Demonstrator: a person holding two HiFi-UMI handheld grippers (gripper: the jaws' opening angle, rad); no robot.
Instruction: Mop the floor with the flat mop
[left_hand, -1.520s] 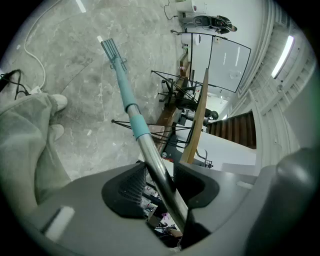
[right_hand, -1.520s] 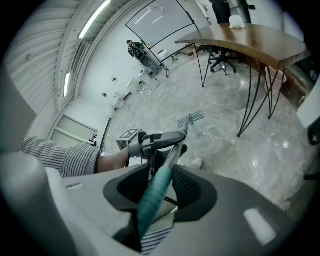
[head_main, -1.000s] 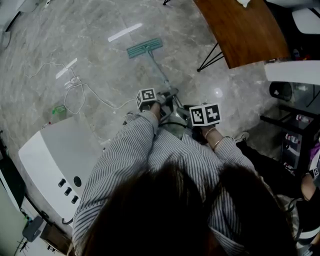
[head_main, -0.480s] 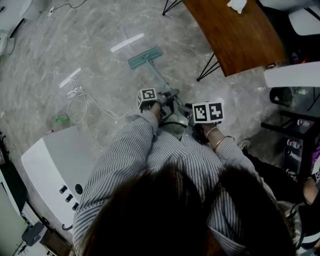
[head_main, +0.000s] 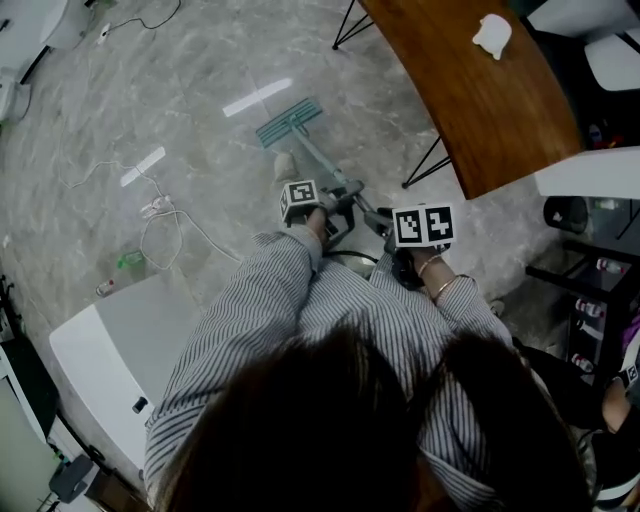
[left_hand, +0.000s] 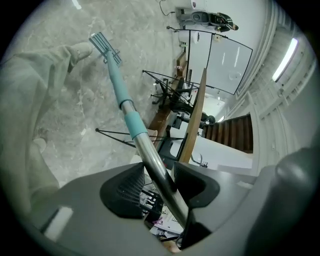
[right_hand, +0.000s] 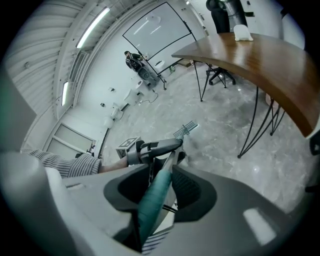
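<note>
The flat mop has a teal head (head_main: 289, 122) flat on the grey marble floor and a long handle (head_main: 335, 170) running back to me. In the left gripper view the bare metal part of the handle (left_hand: 150, 155) passes between the jaws of my left gripper (left_hand: 161, 175), which is shut on it; the mop head (left_hand: 105, 46) lies far ahead. My right gripper (right_hand: 159, 192) sits further up the handle, around its teal grip (right_hand: 156, 200). Its jaws have just been closing on that grip. From the head view both marker cubes, left (head_main: 300, 198) and right (head_main: 423, 225), show close together.
A wooden table (head_main: 480, 90) on black wire legs stands at the right with a white cloth (head_main: 492, 35) on it. A white cable (head_main: 165, 215) loops on the floor at the left, near a white machine (head_main: 110, 360). My foot (head_main: 285, 165) is beside the handle. Black shelving (head_main: 590, 290) stands far right.
Both grippers and the mop have slid together across the floor, toward the table. A foot has come into view beside the handle.
</note>
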